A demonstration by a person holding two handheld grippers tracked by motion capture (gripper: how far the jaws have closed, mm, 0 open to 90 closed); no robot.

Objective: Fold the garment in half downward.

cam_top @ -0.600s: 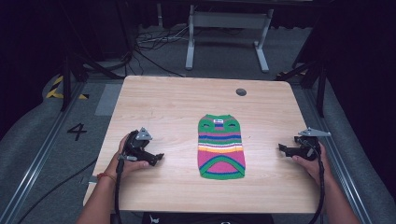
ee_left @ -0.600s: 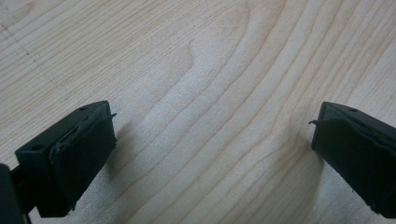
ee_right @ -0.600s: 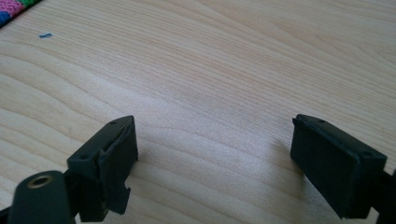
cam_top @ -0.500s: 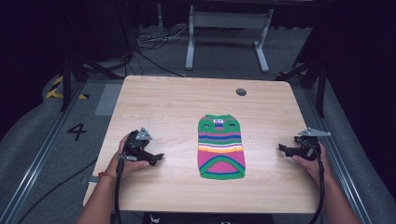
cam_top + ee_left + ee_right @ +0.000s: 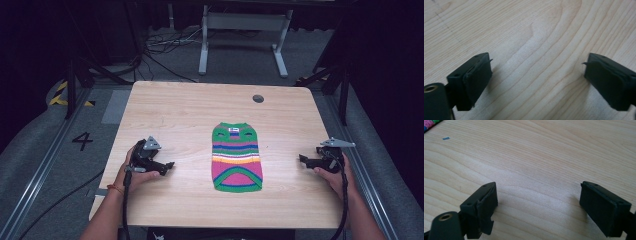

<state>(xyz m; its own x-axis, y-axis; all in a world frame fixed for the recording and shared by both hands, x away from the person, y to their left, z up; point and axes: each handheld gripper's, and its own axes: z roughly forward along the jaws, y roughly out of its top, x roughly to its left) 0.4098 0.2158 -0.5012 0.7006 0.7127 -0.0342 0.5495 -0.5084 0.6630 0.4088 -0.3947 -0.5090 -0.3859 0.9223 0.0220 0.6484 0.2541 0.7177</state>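
- A lab or studio-like workspace, dark all around.
- Wooden table (image 5: 190,115) on grey carpet (image 5: 45,150).
- Loose cables (image 5: 165,47) and a metal stand (image 5: 242,35) at the far side.
- Floor number "4" (image 5: 82,141), left.

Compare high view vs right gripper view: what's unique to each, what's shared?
High view alone: the whole striped sweater lying flat mid-table, the left gripper, both hands, the table's round hole, floor cables. Right gripper view alone: a close look along its own open jaws with bare wood between them, and a small blue fleck. Shared: the wooden table, the right gripper, and the sweater's edge.
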